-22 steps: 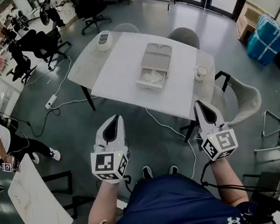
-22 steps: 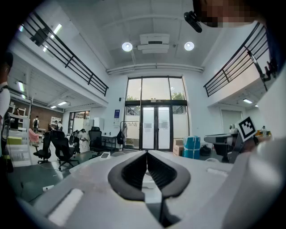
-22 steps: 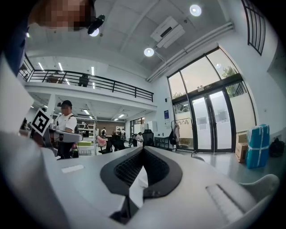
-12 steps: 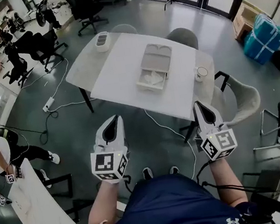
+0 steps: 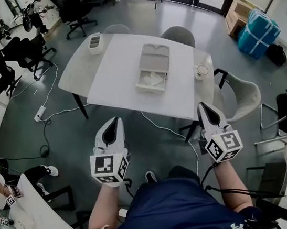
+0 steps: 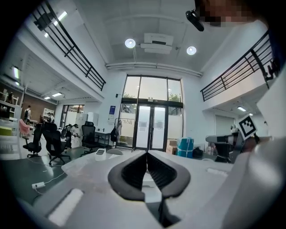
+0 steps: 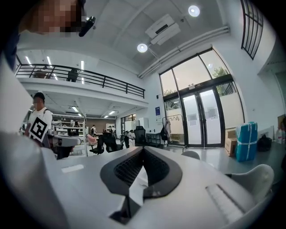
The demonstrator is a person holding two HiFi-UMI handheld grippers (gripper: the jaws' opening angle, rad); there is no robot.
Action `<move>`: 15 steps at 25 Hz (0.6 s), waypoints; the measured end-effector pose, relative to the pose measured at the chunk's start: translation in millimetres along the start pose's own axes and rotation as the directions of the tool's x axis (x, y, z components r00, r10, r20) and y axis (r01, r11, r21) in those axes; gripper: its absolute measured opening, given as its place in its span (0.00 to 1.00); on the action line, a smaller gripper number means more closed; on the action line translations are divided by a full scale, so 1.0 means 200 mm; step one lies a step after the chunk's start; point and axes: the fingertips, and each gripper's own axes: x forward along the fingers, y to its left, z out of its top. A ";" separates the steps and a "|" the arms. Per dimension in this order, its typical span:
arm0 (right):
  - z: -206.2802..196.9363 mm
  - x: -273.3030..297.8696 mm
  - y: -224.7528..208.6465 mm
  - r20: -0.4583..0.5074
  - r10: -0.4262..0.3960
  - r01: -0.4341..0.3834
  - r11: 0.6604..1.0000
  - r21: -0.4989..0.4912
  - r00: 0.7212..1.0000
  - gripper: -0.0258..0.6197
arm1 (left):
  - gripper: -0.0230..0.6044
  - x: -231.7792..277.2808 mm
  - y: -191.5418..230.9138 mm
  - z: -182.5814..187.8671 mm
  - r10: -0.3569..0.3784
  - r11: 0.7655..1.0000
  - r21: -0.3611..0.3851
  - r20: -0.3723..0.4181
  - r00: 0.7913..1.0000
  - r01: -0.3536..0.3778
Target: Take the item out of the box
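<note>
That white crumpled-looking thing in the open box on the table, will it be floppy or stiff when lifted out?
Probably floppy: the white item looks creased and bunched, like thin wrapping, so it may sag from a pinch. Likely light, as it lies loose in the shallow box. Too small to say more.

The box (image 5: 153, 66) lies on the table (image 5: 114, 75), cup (image 5: 199, 70) to its right.
</note>
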 end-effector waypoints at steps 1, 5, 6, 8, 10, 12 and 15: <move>-0.02 0.00 0.01 -0.008 -0.009 0.009 1.000 0.000 1.000 0.04 | 0.04 0.00 0.01 -0.02 -0.010 1.000 -0.004 -0.009 1.000 0.010; -0.08 0.01 0.03 -0.049 -0.036 0.036 0.999 0.000 0.998 0.04 | 0.04 0.03 0.05 -0.10 -0.034 0.999 -0.029 -0.038 0.999 0.033; -0.08 0.01 0.03 -0.058 -0.041 0.041 0.999 0.000 0.997 0.04 | 0.04 0.04 0.06 -0.11 -0.037 0.999 -0.033 -0.043 0.998 0.035; -0.10 0.03 0.01 -0.069 -0.049 0.050 0.999 0.003 0.996 0.04 | 0.04 0.07 0.08 -0.11 -0.041 0.999 -0.034 -0.049 0.998 0.039; -0.11 0.07 -0.01 -0.074 -0.051 0.052 0.999 0.009 0.996 0.04 | 0.04 0.11 0.08 -0.11 -0.047 0.999 -0.030 -0.051 0.998 0.045; -0.12 0.12 -0.02 -0.076 -0.046 0.048 0.999 0.018 0.996 0.04 | 0.04 0.15 0.09 -0.11 -0.052 0.998 -0.028 -0.057 0.997 0.050; -0.13 0.21 -0.04 -0.073 -0.027 0.030 0.999 0.031 0.997 0.04 | 0.04 0.22 0.10 -0.12 -0.048 0.999 -0.020 -0.072 0.996 0.047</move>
